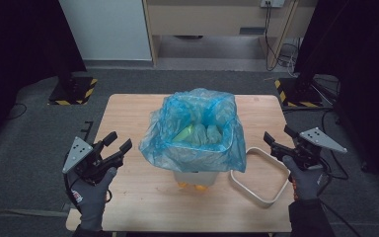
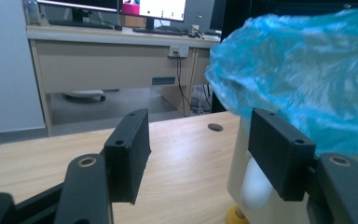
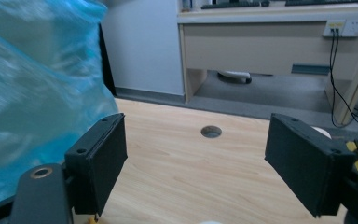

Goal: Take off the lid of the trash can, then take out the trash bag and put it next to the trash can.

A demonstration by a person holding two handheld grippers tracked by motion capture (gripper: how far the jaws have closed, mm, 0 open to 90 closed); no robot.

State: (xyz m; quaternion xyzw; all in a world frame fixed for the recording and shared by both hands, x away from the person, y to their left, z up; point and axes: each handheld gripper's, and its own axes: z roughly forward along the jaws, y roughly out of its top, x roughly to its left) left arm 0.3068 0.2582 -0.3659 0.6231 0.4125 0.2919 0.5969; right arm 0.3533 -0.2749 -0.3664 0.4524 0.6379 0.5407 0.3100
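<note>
Bin (image 1: 193, 176) in the middle of the wooden table (image 1: 128, 207), small and white, lined with a blue plastic bag (image 1: 192, 148) whose loose edge billows up and drapes down over the rim on all sides. Inside the bag something pale green and crumpled lies near the bottom. Small yellow-orange feet or pieces show under the bin's front edge. Just to the right of the bin a white ring-shaped frame (image 1: 256, 195) lies flat on the table, close to the hanging plastic. The left gripper (image 1: 117, 147) hovers off the bin's left side, jaws spread with nothing between them; in the left gripper view the bag (image 2: 307, 79) and the bin wall (image 2: 242, 163) sit just beyond its right jaw. The right gripper (image 1: 271, 139) hangs to the bin's right, above the frame, jaws spread wide and empty, the bag (image 3: 32, 102) beside its left jaw in the right gripper view.
</note>
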